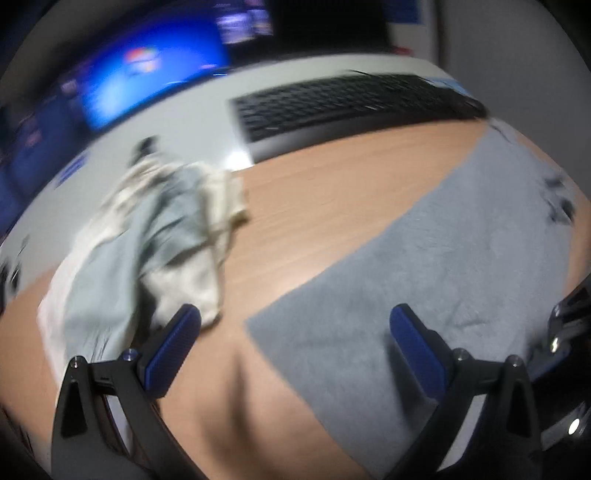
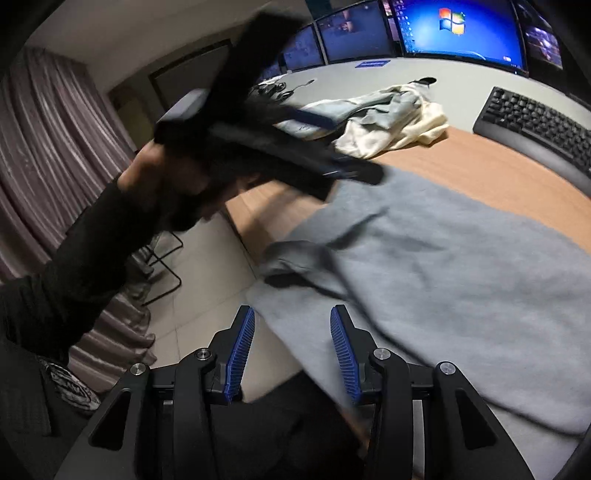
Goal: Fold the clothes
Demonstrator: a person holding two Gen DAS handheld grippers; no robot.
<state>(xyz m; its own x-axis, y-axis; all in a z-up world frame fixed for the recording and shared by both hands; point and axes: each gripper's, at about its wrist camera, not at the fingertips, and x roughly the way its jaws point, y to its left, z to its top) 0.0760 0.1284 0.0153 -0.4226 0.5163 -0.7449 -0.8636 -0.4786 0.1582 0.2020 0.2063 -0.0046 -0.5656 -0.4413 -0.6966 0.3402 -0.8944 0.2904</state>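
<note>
Up close, the left gripper (image 1: 295, 321) has its two blue-padded fingers (image 1: 173, 347) spread wide, with nothing between them. Beneath them lies bare wooden table (image 1: 332, 184) on one side and the corner of a grey garment (image 1: 461, 258) on the other; the pads hang above both without touching. The view from this gripper is blurred.

The right gripper (image 2: 291, 325) has its ribbed blue fingers (image 2: 240, 354) parted about halfway, and nothing is pinched between them. They hover over the near edge of the grey garment, where the cloth spills over the table's front edge towards the tiled floor (image 2: 207, 266). I cannot tell whether a pad brushes the cloth.

The grey garment is spread mostly flat across the wooden table, with one fold bunched near its left edge. Farther back on the table sits a crumpled pile of clothes (image 2: 391, 114), cream and pale grey-green, well apart from the grey one.

Seen from the right gripper, a person's arm in a black sleeve (image 2: 85, 266) reaches in from the left, carrying the other gripper as a dark blur above the garment's far corner.

Behind the wood is a pale desk surface with a black keyboard (image 2: 535, 129), then a row of lit monitors (image 2: 461, 33). A purple-grey curtain (image 2: 48, 147) hangs at the left.
</note>
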